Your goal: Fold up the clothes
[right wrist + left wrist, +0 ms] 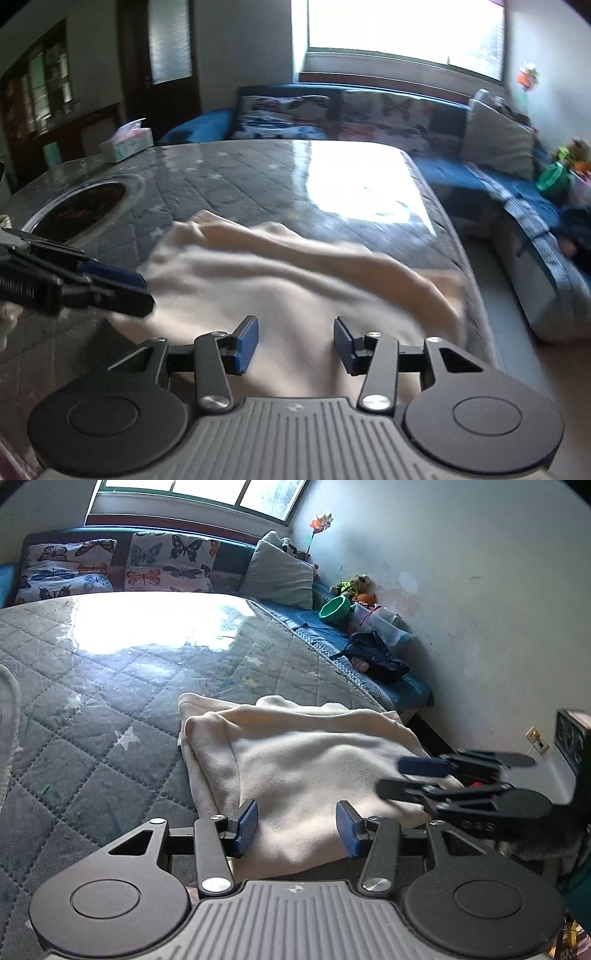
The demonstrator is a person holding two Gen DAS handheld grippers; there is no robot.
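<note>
Cream garment [314,760] lies folded just ahead of our left gripper [297,827] and right gripper [295,345], both jaws apart, gripping nothing.

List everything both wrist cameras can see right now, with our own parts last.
Cloth: one, cream, folded on the quilted surface.
Quilted surface: one, grey.
Butterfly cushions: two, by the window.
Grey pillow: one, in the corner.
Green bowl: one, by the wall.
Tissue box: one, far left edge.
Left claw: open, over the cloth's near edge.
Right claw: open, over the cloth.
</note>
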